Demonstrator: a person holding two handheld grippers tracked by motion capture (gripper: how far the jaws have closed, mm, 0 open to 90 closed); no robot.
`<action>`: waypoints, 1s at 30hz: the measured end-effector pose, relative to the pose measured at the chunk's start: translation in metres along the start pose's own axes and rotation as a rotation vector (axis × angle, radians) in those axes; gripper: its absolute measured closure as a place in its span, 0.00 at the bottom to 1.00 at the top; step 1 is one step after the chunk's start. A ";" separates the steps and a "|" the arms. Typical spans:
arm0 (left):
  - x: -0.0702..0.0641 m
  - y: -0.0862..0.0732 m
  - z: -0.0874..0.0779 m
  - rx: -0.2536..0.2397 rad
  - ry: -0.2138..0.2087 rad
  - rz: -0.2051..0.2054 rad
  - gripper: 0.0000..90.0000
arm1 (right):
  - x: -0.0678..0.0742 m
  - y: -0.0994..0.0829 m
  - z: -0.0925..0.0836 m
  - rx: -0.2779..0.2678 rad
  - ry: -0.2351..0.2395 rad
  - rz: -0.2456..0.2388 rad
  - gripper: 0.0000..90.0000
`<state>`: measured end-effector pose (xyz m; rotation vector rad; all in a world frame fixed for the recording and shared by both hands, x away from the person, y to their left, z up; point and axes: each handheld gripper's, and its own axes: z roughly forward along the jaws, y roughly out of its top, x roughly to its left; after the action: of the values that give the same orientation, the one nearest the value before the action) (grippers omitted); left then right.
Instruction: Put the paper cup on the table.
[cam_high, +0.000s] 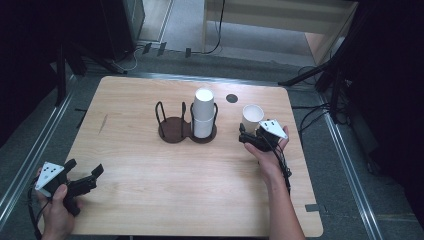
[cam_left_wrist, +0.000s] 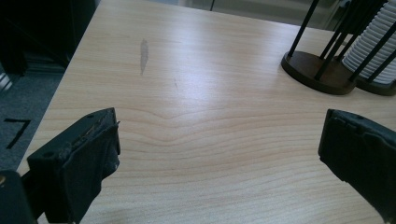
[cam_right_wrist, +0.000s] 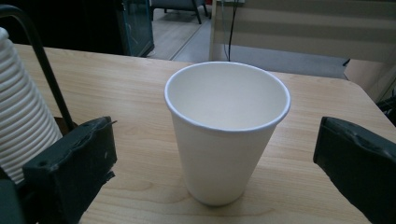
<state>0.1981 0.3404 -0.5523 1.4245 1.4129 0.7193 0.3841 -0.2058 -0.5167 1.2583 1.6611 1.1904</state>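
Observation:
A single white paper cup (cam_high: 252, 116) stands upright and empty on the wooden table (cam_high: 150, 185), right of the cup holder. My right gripper (cam_high: 243, 135) sits just in front of it, open; in the right gripper view the cup (cam_right_wrist: 227, 126) stands between the wide-spread jaws of the right gripper (cam_right_wrist: 215, 158), and neither pad touches it. A stack of ribbed white cups (cam_high: 203, 114) fills the right ring of a dark holder (cam_high: 172, 132) with black wire posts. My left gripper (cam_high: 85, 167) rests open at the table's near left corner, with bare wood between its jaws (cam_left_wrist: 219, 144).
The holder's left ring (cam_left_wrist: 310, 65) has no cups in it. A small black round mark (cam_high: 231, 98) lies behind the single cup. A grey smudge (cam_left_wrist: 144, 55) marks the wood at the left. Cables and stand legs (cam_high: 320, 75) crowd the floor beyond the table's right edge.

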 end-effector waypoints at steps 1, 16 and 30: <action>0.000 0.000 0.000 -0.001 0.000 0.000 0.00 | 0.000 0.000 -0.002 0.002 0.001 -0.001 0.00; 0.000 0.000 0.000 -0.002 0.000 0.003 0.00 | -0.005 0.005 -0.035 -0.038 0.020 -0.017 0.00; 0.000 0.000 0.000 -0.004 -0.001 0.000 0.00 | -0.013 0.009 -0.061 -0.072 0.009 -0.018 0.00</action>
<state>0.1981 0.3400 -0.5524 1.4216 1.4101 0.7202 0.3343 -0.2322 -0.4893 1.1924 1.6185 1.2356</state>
